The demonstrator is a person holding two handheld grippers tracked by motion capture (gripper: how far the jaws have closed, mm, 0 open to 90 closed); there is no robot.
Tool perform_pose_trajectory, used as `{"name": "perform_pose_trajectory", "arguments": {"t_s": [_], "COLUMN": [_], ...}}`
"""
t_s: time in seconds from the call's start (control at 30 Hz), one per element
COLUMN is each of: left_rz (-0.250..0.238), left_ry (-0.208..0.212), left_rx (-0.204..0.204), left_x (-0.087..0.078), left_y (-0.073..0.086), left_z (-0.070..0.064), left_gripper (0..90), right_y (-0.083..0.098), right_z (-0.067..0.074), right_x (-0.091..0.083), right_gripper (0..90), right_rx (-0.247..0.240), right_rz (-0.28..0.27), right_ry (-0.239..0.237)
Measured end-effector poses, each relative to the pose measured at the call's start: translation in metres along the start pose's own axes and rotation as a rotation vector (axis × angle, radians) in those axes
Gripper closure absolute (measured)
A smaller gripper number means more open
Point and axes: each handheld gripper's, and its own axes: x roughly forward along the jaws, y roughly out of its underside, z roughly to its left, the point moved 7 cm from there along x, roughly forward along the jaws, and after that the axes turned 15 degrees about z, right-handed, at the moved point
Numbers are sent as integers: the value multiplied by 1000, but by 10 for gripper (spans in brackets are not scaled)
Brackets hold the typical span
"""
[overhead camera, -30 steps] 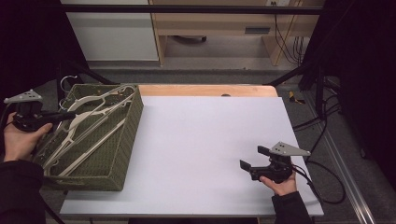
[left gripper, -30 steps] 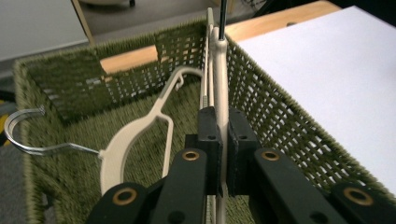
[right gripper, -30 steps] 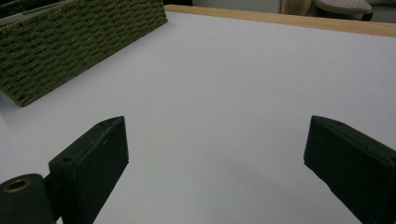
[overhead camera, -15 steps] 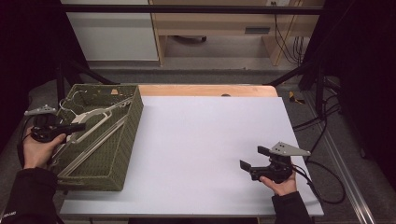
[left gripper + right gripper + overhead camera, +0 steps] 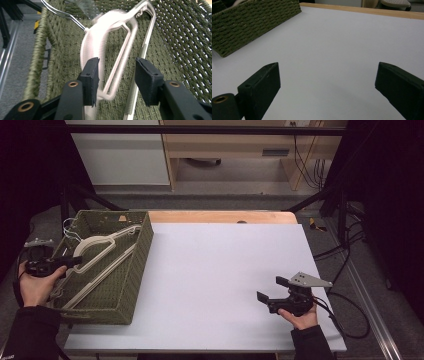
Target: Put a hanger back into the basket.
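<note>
A green woven basket (image 5: 142, 265) stands at the table's left edge with white plastic hangers (image 5: 100, 245) lying in it. My left gripper (image 5: 75, 261) reaches into the basket from its left side. In the left gripper view its jaws (image 5: 117, 72) have just been opening. A blurred white hanger (image 5: 100, 42) passes between them, close to the left pad, and neither pad presses on it. A thinner hanger bar (image 5: 147, 37) lies beside it on the basket floor (image 5: 175, 32). My right gripper (image 5: 271, 289) stands open near the table's front right with nothing between its jaws (image 5: 328, 82).
The white tabletop (image 5: 225, 270) stretches between the basket and my right hand. A wooden strip (image 5: 220, 216) borders its far edge. Cables (image 5: 345, 315) trail off the right side. In the right gripper view the basket's wall (image 5: 249, 22) is at the far left.
My left hand has sunk and brought the hangers from above the basket down into it. Its jaws have opened off the hanger. The right hand has not moved.
</note>
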Motion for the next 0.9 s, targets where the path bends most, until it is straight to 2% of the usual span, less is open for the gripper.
{"name": "perform_pose_trajectory", "arguments": {"t_s": [0.07,0.17,0.3,0.4,0.5,0.67,0.77,0.9], "left_rz": [-36,-114,-241,-299,-312,-324,-326,-302], "left_ry": [-1,34,116,173,229,300,307,331], "left_rx": [7,41,113,180,239,318,364,382], "left_x": [-6,-18,-36,-45,-49,-50,-44,-31], "left_y": [1,1,1,3,7,14,19,27], "left_z": [-4,-19,-56,-87,-119,-163,-184,-201], "left_gripper": [494,428,321,225,108,67,62,60], "right_y": [0,0,-1,-3,-3,-5,-6,-6], "right_z": [0,-1,-3,-4,-5,-6,-7,-7], "right_x": [-1,-2,-6,-9,-13,-19,-21,-24], "right_gripper": [68,67,63,59,55,50,48,46], "right_rx": [3,-5,4,8,3,7,8,1], "right_rz": [-2,-6,-22,-38,-51,-73,-82,-95], "right_ry": [2,4,10,16,19,24,28,28]}}
